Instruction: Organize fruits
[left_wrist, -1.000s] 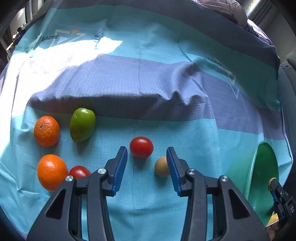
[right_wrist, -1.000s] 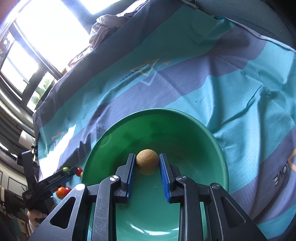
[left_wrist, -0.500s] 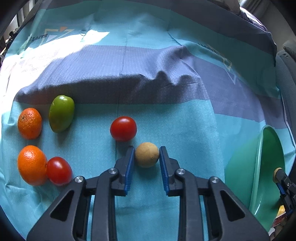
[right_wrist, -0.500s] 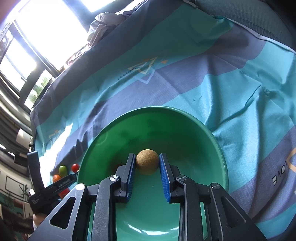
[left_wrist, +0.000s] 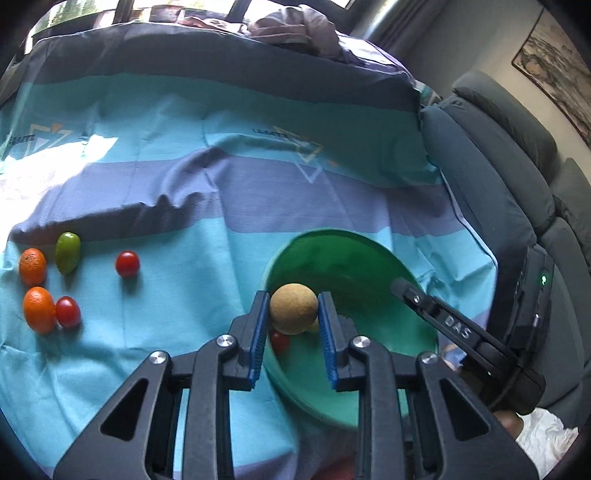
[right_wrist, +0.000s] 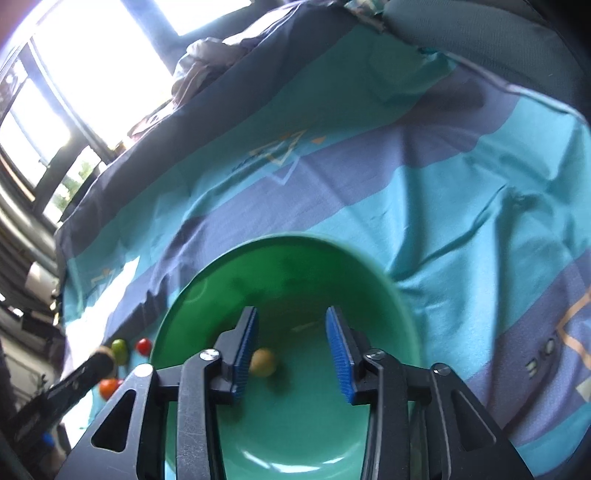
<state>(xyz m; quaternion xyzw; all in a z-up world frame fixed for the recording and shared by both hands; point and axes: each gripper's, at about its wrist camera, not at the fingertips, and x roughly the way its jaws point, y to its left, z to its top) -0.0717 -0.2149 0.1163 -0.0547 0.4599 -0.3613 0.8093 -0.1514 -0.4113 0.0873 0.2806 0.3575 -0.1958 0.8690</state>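
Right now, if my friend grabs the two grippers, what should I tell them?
Left gripper: shut on a tan ball fruit, held over the green bowl.
Right gripper: fingers opening, nothing between them; its tan fruit lies in the bowl.
Done: that fruit and a red tomato are in the bowl.
Left: drop the held one, then fetch two oranges, the green fruit and two tomatoes from the cloth.

A striped cloth (left_wrist: 207, 288) in teal, grey-blue and dark bands covers the supporting surface, creased in places. On it at the left lie two oranges (left_wrist: 33, 266), a green fruit (left_wrist: 67, 252) and two red tomatoes (left_wrist: 127, 263). A green bowl (left_wrist: 354, 258) rests on the cloth to their right.
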